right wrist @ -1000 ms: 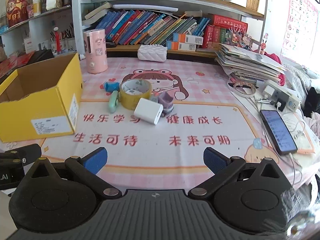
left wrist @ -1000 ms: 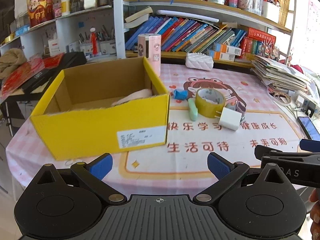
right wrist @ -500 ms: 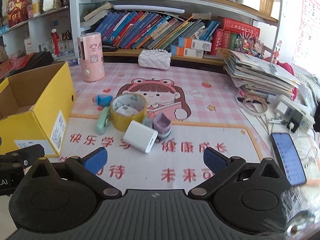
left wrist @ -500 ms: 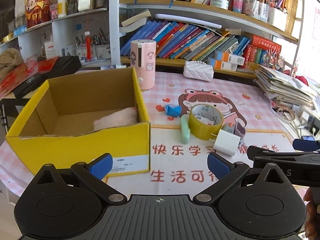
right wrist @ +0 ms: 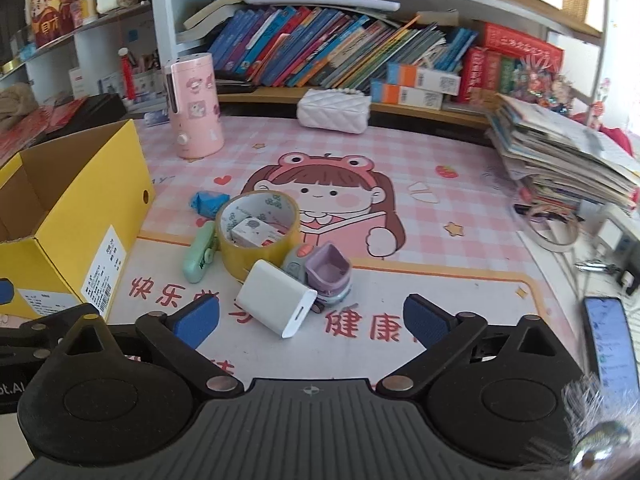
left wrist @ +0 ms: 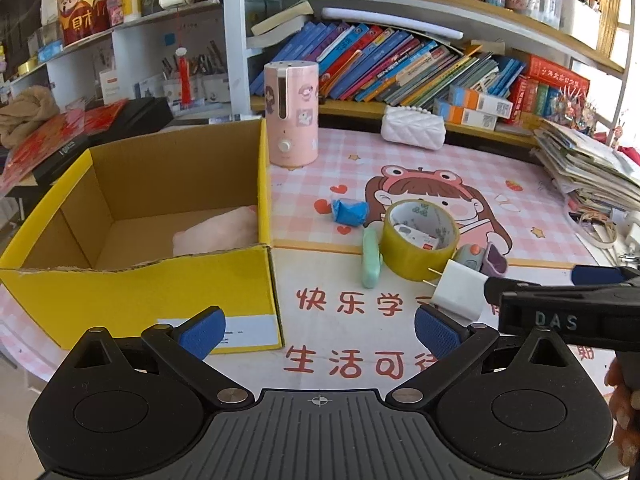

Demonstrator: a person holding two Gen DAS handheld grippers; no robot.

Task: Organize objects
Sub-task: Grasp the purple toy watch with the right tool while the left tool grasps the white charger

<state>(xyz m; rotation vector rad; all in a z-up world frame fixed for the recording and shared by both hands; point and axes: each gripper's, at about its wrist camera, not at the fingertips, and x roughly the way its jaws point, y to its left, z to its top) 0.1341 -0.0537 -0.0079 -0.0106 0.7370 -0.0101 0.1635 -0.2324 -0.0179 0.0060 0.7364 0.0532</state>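
Bright daylight pours in from the right of both grippers, bleaching the window edge [left wrist: 630, 40] to white and washing out the upper right corner. Ahead, the pink table mat [right wrist: 440, 216] is evenly lit with only soft, short shadows. Fisheye bending curves the bookshelf [left wrist: 400, 16] and darkens the corners. The far right of the right wrist view smears slightly.

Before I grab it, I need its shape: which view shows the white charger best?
Right wrist: the white charger lies whole and close. In the left wrist view, the right claw covers part of it.
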